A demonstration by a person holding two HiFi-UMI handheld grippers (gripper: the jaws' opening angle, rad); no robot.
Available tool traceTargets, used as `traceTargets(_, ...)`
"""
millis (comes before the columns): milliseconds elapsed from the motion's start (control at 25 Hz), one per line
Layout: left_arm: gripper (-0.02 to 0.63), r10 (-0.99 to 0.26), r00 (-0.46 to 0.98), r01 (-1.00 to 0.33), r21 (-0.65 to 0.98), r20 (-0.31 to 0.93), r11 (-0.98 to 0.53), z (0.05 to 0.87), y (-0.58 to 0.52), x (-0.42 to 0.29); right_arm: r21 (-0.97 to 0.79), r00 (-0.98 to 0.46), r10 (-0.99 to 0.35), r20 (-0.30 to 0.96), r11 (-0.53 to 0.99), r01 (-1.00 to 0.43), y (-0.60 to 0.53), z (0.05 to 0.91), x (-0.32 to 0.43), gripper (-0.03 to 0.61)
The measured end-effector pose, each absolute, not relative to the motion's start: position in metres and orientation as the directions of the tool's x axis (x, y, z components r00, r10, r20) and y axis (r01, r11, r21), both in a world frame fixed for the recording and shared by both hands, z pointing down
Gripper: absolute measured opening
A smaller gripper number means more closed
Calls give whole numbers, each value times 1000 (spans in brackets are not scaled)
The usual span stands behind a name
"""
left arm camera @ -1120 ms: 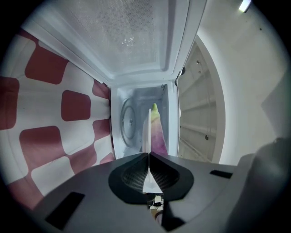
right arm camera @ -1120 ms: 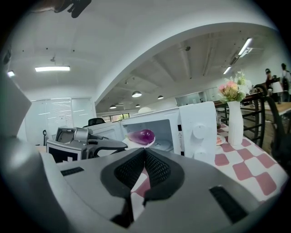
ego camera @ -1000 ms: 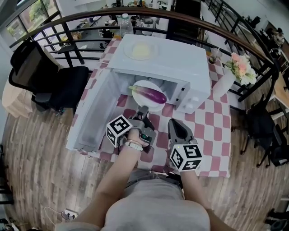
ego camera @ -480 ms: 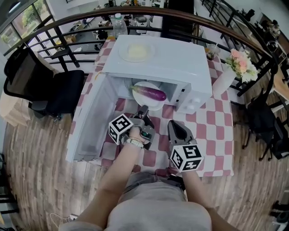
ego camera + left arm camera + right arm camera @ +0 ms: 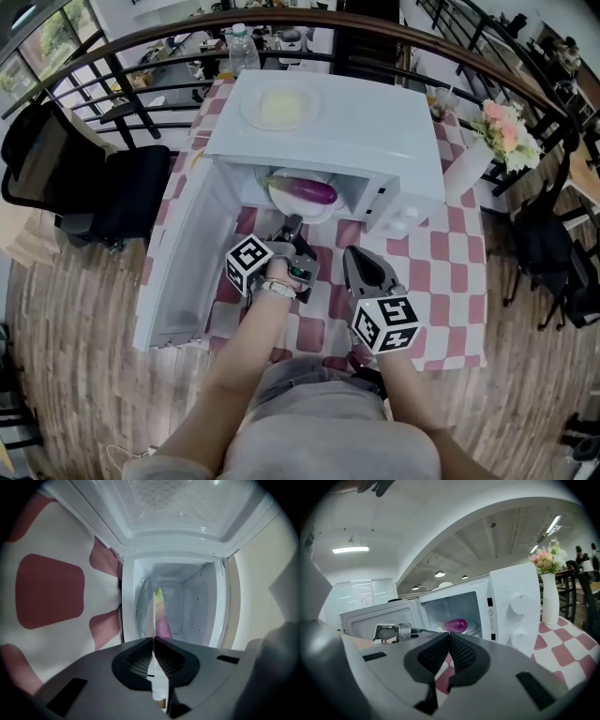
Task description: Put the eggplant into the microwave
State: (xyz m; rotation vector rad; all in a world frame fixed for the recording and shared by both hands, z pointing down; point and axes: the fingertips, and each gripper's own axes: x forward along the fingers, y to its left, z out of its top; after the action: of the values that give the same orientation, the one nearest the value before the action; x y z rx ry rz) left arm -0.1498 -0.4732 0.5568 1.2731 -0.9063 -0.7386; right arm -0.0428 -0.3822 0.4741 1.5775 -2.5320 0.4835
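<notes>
In the head view a black chair (image 5: 94, 178) is seen at the far left, beside a table covered by a red-and-white checked cloth (image 5: 441, 272). Left of centre the door (image 5: 183, 262) of the microwave (image 5: 366, 131) is swung fully open, toward the lower left. The left gripper (image 5: 293, 223) is held just below the opening, pointed up the frame into it. In the left gripper view its jaws are closed narrowly on the thin rim of a white plate (image 5: 281, 199), which is seen edge-on between the pads. The plate is placed within the cavity, its near rim at the opening; whether it rests on the cavity floor cannot be told. The eggplant (image 5: 309, 191) is laid across the plate, inside the microwave, with its green stem end toward the left of the frame and its purple body toward the right. On the roof of the microwave, at upper centre, a pale dish (image 5: 278, 105) is set. The right gripper (image 5: 349, 253) is held right of centre over the cloth, just beside the left one and apart from the microwave. In the right gripper view its jaws are pressed together with nothing between them, and the eggplant is seen beyond them in the cavity. At the upper right a white vase (image 5: 466, 169) with pink flowers (image 5: 502, 136) is stood on the cloth beside the microwave.
</notes>
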Motion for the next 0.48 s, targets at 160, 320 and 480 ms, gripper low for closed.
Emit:
traceTargets(160, 15, -870, 464, -23, 984, 168, 178, 567, -484, -150, -216, -444, -850, 284, 395, -893, -387, 481, -40, 26)
traceTargets(320, 15, -872, 457, -33, 982, 178, 183, 573, -491, -152, -221, -445, -845, 298, 392, -893, -390, 487, -41, 26)
traceTargets(480, 15, -871, 450, -45, 979, 197, 199, 576, -495, -150, -224, -447, -838, 313, 392, -892, -393, 493, -42, 26)
